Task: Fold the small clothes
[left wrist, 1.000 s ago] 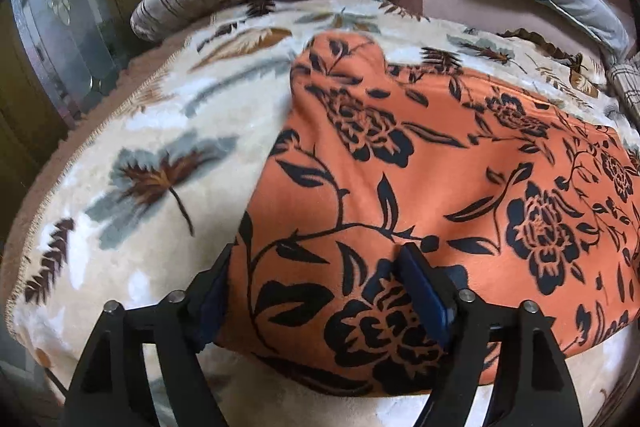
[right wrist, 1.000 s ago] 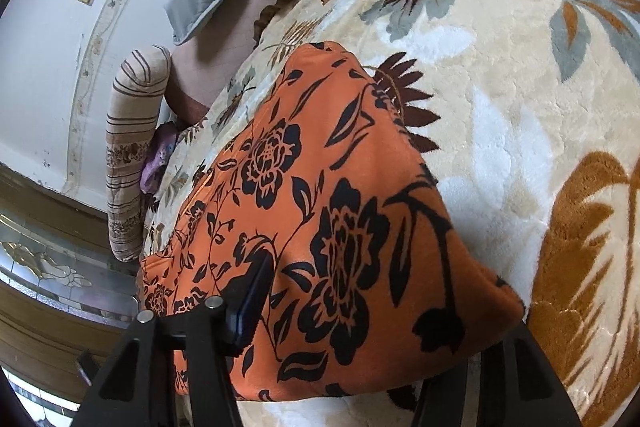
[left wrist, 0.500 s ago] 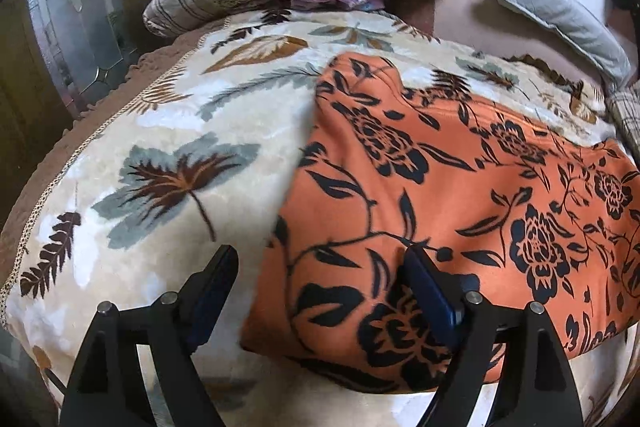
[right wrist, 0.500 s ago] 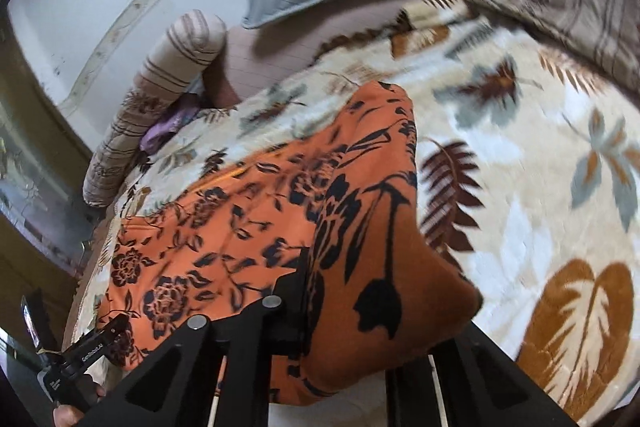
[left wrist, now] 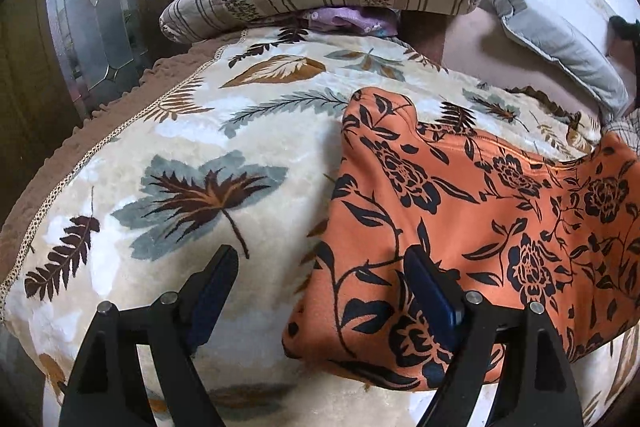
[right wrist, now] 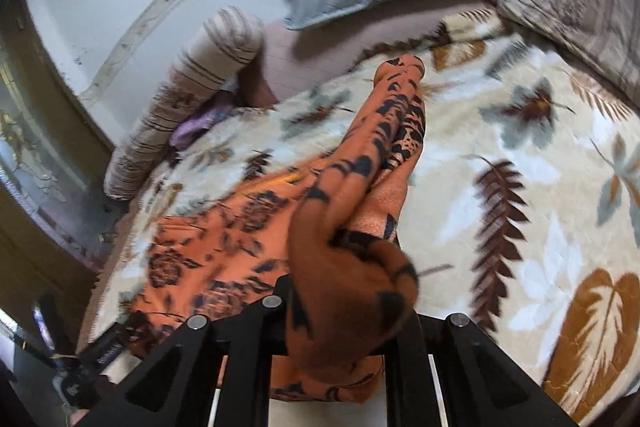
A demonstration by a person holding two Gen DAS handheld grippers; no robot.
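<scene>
- Left wrist view: the left gripper (left wrist: 320, 291) has its fingers spread wide and released, hovering over the near corner of the orange floral garment (left wrist: 460, 227), which lies on the leaf-patterned blanket (left wrist: 192, 187) of the bed.
- Right wrist view: the right gripper (right wrist: 344, 311) has just been closing, and its fingers are clenched on a bunched fold of the garment, lifting that edge off the blanket.

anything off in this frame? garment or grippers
Asymmetric grasp. The right gripper is clamped on a bunched corner of the orange floral garment and lifting it, while the left gripper is open, only straddling its near edge. Nothing torn or spilled.
</scene>
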